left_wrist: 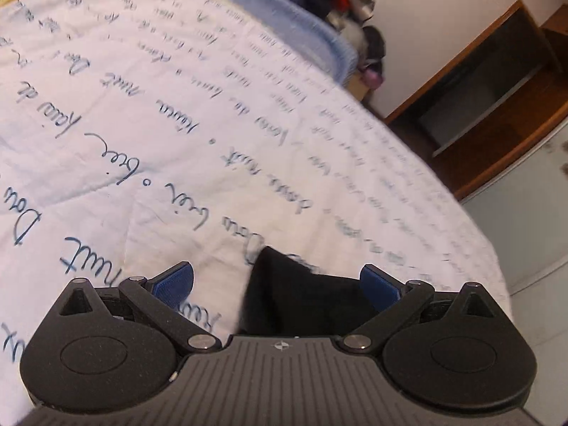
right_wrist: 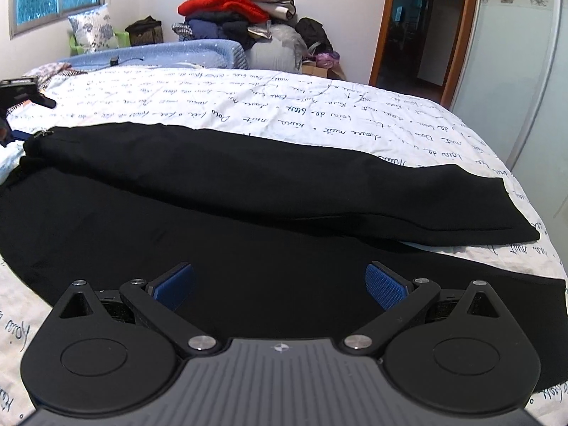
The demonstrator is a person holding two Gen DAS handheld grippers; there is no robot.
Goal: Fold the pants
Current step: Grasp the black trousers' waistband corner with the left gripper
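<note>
The black pants lie spread across the bed, one leg folded over the other. To fold well, each hand-held gripper should pinch an edge cleanly, lift and keep layers aligned. The right hand-held gripper hovers spread above the near leg. The left hand-held gripper is spread, with a cloth corner between its fingers, apparently ungripped; blur prevents certainty.

Left wrist view: close, tilted, over bedspread. Right wrist view: low, level, facing doorway. Both share bedspread.
</note>
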